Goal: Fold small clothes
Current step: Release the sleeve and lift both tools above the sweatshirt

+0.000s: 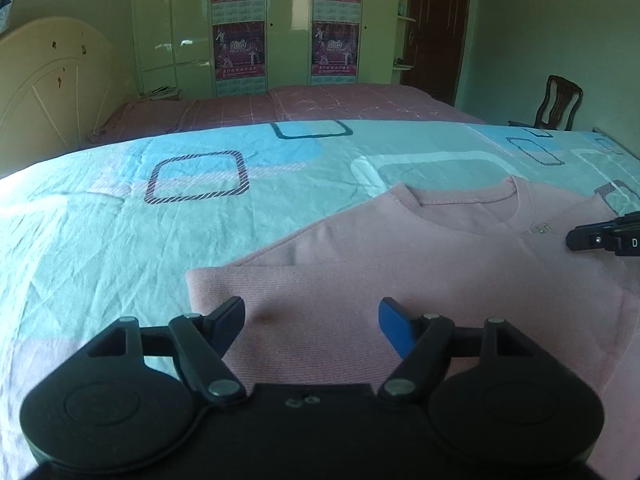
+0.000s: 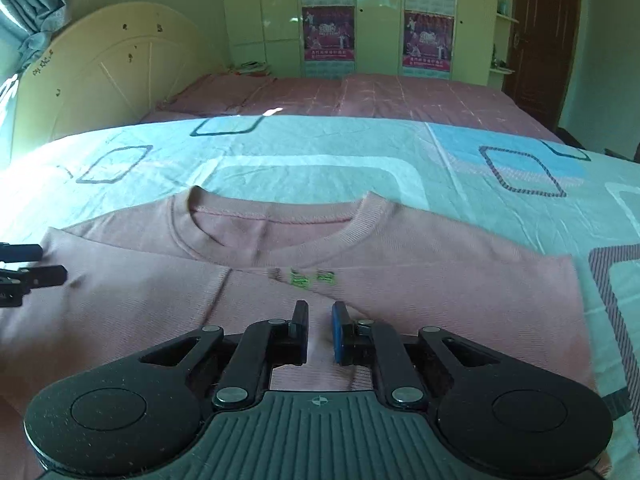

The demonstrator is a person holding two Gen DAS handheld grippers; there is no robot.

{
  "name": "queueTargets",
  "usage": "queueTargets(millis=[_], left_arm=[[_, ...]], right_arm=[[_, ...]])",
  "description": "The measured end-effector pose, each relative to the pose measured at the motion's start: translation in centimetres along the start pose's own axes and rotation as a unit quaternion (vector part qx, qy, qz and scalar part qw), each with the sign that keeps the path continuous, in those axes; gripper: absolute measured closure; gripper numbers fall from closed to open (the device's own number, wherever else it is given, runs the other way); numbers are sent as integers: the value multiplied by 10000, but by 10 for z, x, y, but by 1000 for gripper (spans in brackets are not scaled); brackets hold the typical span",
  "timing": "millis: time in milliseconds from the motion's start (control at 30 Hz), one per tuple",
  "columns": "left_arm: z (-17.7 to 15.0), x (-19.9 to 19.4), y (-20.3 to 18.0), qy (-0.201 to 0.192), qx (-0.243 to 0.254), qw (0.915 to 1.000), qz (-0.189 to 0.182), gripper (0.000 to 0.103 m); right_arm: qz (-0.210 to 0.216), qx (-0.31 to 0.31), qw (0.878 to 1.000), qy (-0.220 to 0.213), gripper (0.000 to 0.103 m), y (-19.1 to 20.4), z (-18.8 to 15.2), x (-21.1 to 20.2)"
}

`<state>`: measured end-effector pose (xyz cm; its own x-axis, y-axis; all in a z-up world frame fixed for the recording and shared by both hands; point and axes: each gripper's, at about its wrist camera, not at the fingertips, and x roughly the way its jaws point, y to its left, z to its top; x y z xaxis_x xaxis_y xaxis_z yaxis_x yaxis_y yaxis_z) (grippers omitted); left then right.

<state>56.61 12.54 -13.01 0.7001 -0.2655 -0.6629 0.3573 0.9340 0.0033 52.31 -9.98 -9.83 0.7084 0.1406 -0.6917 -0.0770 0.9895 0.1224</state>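
bed sheet (image 1: 120,240), one pink sweatshirt (image 1: 400,280)

Two wrist fisheyes, each riding just behind its own gripper, tilted down and forward across the bed. Left view sits low and close over the left gripper (image 1: 312,312), above the left side of the pink sweater (image 1: 420,264); the right gripper (image 1: 600,240) pokes in at its right edge. Right view sits close behind its gripper, roughly centred under the collar (image 2: 276,224); the left tool shows at its left edge. Both face the wardrobe (image 1: 288,20) wall and share sweater, blue sheet (image 1: 120,220), headboard (image 2: 100,76), door (image 2: 544,40).
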Motion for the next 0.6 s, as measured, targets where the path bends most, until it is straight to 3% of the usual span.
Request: queueTargets(millis=[67, 167, 300, 400, 467, 600], left_arm=[[3, 9, -4, 119, 82, 9999, -11, 31], [9, 27, 5, 406, -67, 9991, -44, 22], [16, 10, 0, 474, -131, 9988, 5, 29], [2, -15, -16, 215, -217, 9992, -266, 30], [-12, -23, -25, 213, -329, 9985, -389, 30], [-44, -44, -31, 183, -486, 9986, -125, 31]], right_arm=[[106, -73, 9999, -56, 54, 12, 3, 5], [115, -221, 9996, 135, 53, 28, 6, 22], [-103, -162, 9993, 313, 53, 31, 5, 28], [167, -327, 9993, 122, 53, 45, 0, 12], [335, -422, 9982, 266, 53, 53, -9, 12], [225, -519, 9981, 247, 54, 48, -29, -2]])
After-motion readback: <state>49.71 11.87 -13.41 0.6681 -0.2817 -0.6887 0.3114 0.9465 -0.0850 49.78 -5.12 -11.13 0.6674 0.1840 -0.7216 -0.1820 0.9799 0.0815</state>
